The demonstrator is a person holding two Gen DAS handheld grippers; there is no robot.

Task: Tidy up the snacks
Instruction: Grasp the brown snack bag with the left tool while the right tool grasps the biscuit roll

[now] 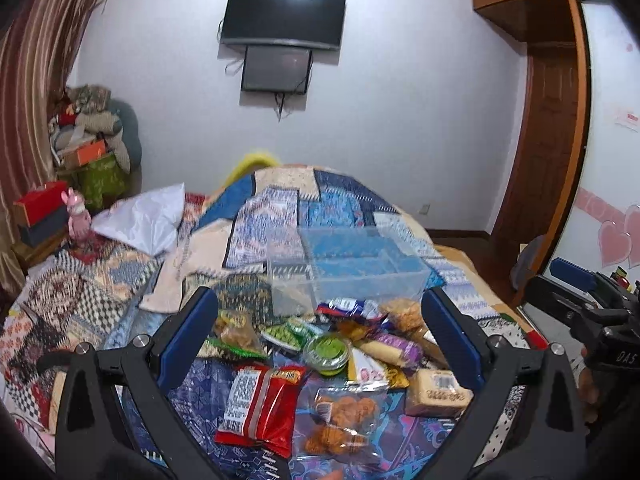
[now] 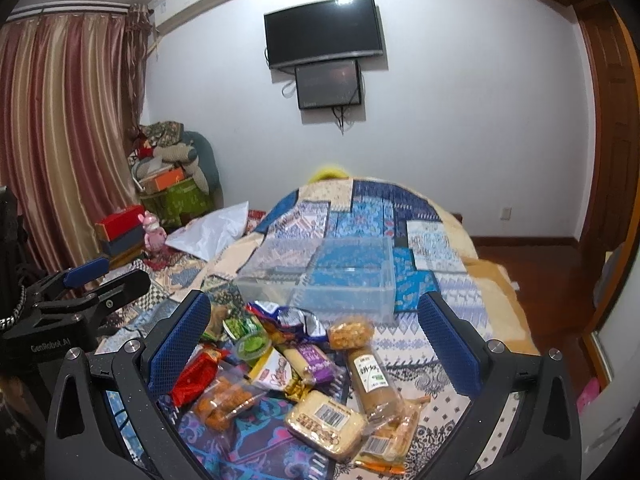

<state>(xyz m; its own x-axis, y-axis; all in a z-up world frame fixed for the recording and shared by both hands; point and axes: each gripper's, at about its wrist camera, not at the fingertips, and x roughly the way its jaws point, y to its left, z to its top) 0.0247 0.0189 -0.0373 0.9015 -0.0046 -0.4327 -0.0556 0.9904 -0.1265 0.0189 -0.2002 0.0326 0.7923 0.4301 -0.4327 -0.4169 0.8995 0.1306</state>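
Left gripper (image 1: 318, 320) spread wide, blue-padded fingers (image 1: 188, 330) framing the snack pile (image 1: 332, 360) from above, holding nothing; seen from the right wrist, its black body lettered "GenRobot.AI". Right gripper (image 2: 314, 322) likewise wide and unloaded, hovering over the same heap; seen from the left wrist, its body marked "DAS". Under the left fingers: red packet (image 1: 260, 408) with a white barcode label, print too small to read; clear bag of orange-brown balls (image 1: 344, 420) just beside it; green lidded cup (image 1: 327, 350) in the middle; tan block with barcode (image 1: 436, 392) to the right. Under the right fingers: long brown roll (image 2: 370, 376) with a white-and-green label, characters illegible; purple-wrapped bar (image 2: 310, 360) alongside. Just beyond the pile on the patchwork quilt (image 1: 276, 216): clear plastic bin (image 1: 352, 264), upright, divided inside, with no snacks in it. On the far wall, two dark screens (image 1: 282, 16).
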